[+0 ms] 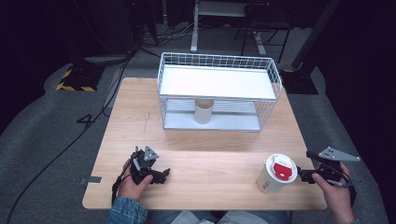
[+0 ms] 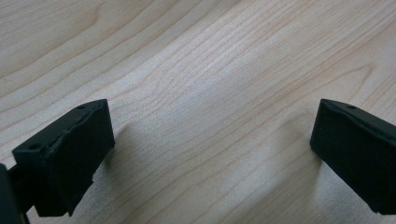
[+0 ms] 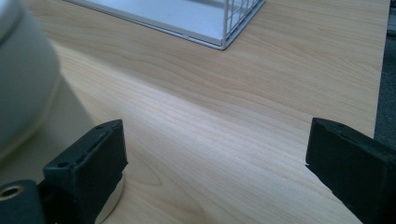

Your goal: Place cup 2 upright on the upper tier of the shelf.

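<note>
Lidded paper cup (image 1: 274, 174) with a white lid and red tab standing upright on the wooden worktop (image 1: 210, 163), lower right of the high view. Right gripper (image 1: 302, 175) just beside it on the cup's right, jaws pointing toward the cup but nothing between them: spread apart over bare wood in the right gripper view, cup (image 3: 23, 74) looming blurry at the left edge, next to the left jaw. Can't tell if that jaw brushes the cup base or just sits against it.

Left gripper (image 1: 164, 173) down at lower left of the high view, held in a hand (image 1: 133, 186) with a denim sleeve, resting low on the worktop. Jaws wide and released, plain wood grain between them in the left gripper view.

White wire rack (image 1: 219, 88) sitting toward the top centre of the worktop, with a second beige cup (image 1: 204, 111) upright on its lower level. Well apart from both grippers.
</note>
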